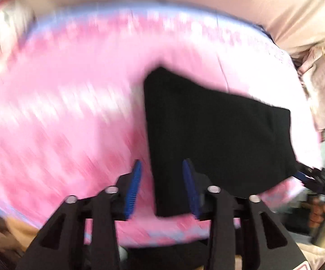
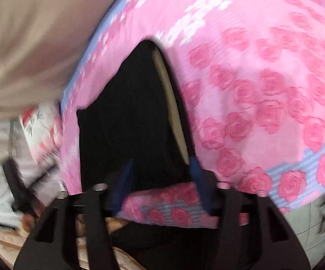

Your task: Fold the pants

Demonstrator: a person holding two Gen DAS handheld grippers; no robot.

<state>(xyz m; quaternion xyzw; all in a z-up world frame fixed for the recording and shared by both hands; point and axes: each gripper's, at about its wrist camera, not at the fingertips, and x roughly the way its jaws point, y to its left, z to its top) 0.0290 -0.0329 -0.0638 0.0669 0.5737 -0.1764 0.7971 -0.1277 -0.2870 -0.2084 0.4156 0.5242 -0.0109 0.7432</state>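
Two black grippers with blue ribbed pads work over a pair of black fabric pants [image 1: 212, 132] lying folded on a pink bedsheet printed with darker pink roses and edged in pale blue stripes [image 2: 263, 94]. In the left wrist view, the left gripper [image 1: 162, 186] hangs over the near left corner of the pants with its jaws parted; the dark cloth's edge runs down between the pads, but neither pad visibly presses on it, so it reads as released. At the far right of that same view the right gripper [image 1: 302, 175] meets the lower right corner of the pants, its blue tip right at the cloth edge. In the right wrist view, the right gripper [image 2: 162, 175] has its jaws partly closed with black cloth filling the space between them; whether the pads actually pinch the fabric I cannot tell. A pale tan strip [image 2: 171, 103], perhaps a lining or inner face, shows along the right edge of the pants there. Beige fabric [image 2: 27, 45] lies beyond the sheet. Both views are smeared by blur.
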